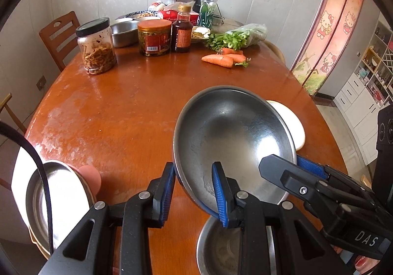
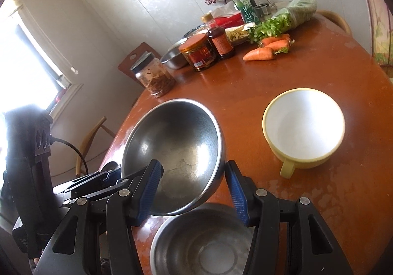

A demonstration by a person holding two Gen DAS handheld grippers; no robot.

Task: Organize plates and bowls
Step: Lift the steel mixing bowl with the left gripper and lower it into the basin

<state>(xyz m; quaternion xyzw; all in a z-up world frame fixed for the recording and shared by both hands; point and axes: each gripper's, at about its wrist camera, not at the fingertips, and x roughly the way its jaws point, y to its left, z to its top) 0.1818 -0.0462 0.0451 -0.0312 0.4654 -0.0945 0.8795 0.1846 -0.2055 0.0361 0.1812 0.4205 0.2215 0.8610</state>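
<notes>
While tilted above a second steel bowl [image 2: 203, 243], steel bowl [image 1: 233, 137] is straddled at its rim, unclamped, by parted left gripper [image 1: 194, 191] and right gripper [image 2: 194, 189].

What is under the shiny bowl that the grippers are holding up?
Another steel bowl sits on the table right below the lifted steel bowl. It looks empty inside. The left gripper and right gripper straddle the lifted bowl's rim and hide part of the lower bowl.

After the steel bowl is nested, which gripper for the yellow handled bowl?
Right. The yellow handled bowl sits on the table just right of the right gripper; from the left gripper the raised steel bowl blocks it.
</notes>
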